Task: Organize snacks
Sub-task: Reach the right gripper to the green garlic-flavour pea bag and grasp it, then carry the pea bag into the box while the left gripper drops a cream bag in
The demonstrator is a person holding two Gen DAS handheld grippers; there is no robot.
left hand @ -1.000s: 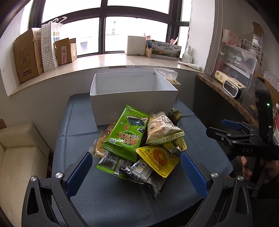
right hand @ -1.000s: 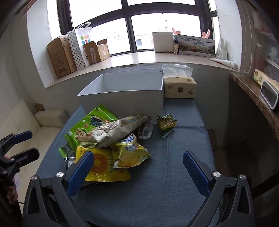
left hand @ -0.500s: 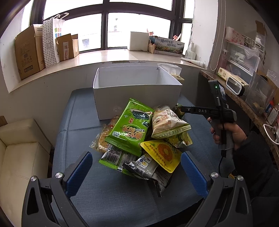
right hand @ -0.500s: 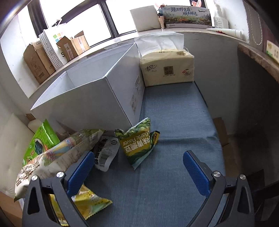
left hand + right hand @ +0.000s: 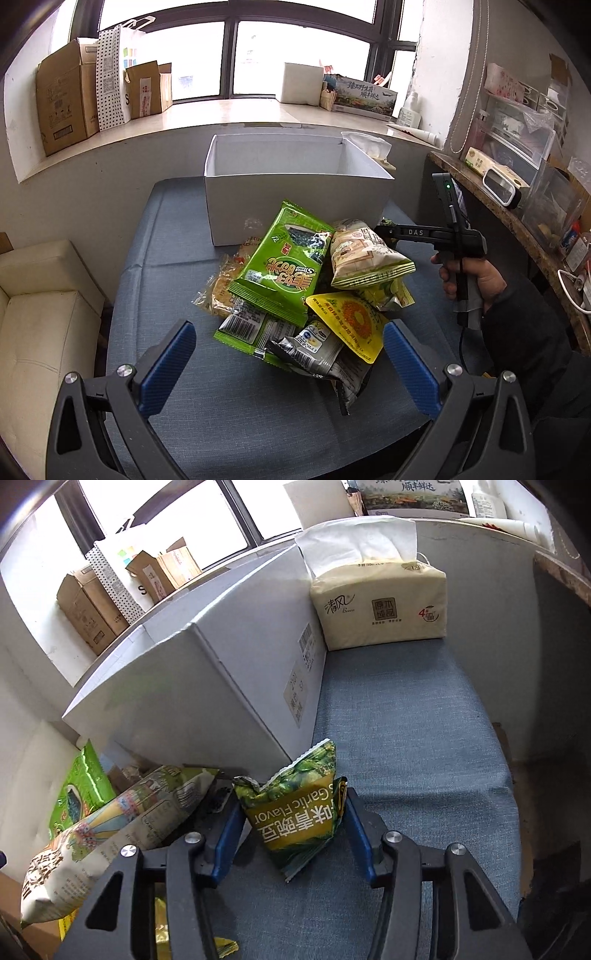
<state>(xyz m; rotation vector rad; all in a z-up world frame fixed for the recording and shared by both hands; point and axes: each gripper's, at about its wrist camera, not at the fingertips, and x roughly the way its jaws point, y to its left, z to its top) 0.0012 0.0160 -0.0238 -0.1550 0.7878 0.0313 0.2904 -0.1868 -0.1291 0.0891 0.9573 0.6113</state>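
From the left wrist view, the left gripper (image 5: 288, 354) hung wide open and empty over the near edge of the blue cloth-covered table (image 5: 173, 236), its blue-padded fingers straddling a heap of snack packets: a large bright green foil bag (image 5: 284, 266), a pale cream puffed bag (image 5: 364, 254), a flat yellow pouch (image 5: 351, 325) and a silver sachet (image 5: 314, 343). Behind the heap stood the open white cardboard box (image 5: 295, 199), which looked empty. The right hand (image 5: 467, 277) reached in from the right. From the right wrist view, the right gripper (image 5: 291, 829) had its jaws narrowed around a small green-and-gold garlic-flavour pea packet (image 5: 295, 812), which stood on the cloth just beside the box's near corner; whether the pads (image 5: 229, 830) were already pressing it could not be told. A cream tissue pack (image 5: 380, 605) sat beyond the box. The step in hand seemed to be the first pick; next would come a firm squeeze, a lift clear of the box wall, and a release inside.
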